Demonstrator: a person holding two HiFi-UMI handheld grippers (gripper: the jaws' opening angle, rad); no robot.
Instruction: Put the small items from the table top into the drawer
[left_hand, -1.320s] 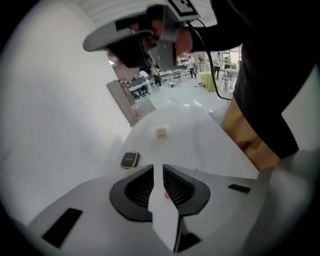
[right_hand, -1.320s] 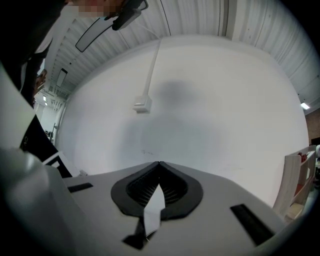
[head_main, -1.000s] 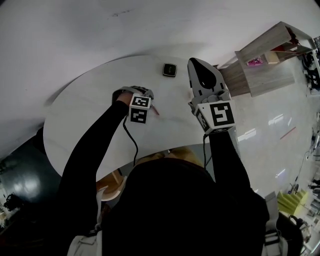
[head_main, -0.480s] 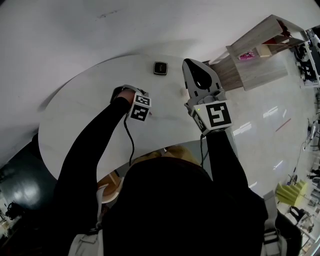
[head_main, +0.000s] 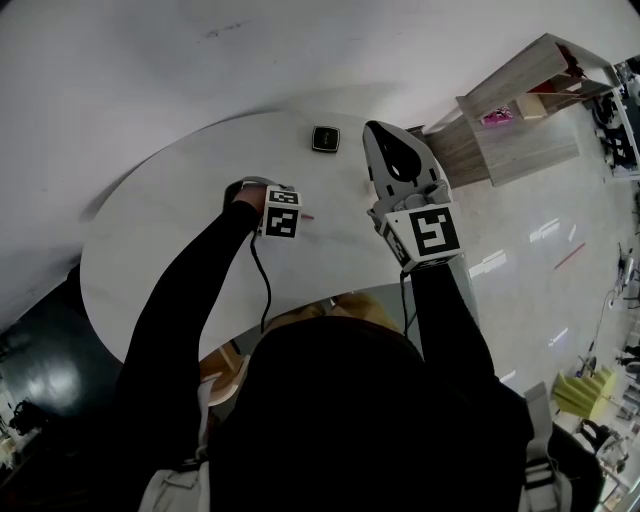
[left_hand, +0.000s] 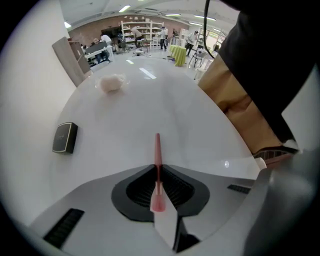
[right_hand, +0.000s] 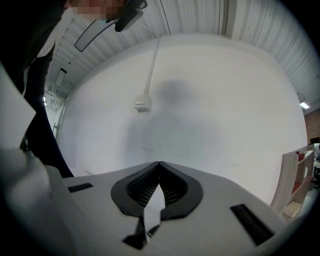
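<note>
Thin pink stick (left_hand: 157, 150) sits down at the table (left_hand: 200, 125), long axis running straight out between the left gripper (left_hand: 158, 166) jaws, narrow tip pointing away from it. Those jaws have just been closing and are now pinched on the stick's fat end, so it's gripped afaict. Right gripper (right_hand: 159, 163) is closed on nothing, aimed at the wall. The wooden unit (head_main: 520, 120), prob where the drawer is, stands off to the right, closer to the right gripper, so the left one has to carry across imo.

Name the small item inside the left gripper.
The thin red tapered stick; the left gripper just closed on it. The black square box and pale lump lie free.
</note>
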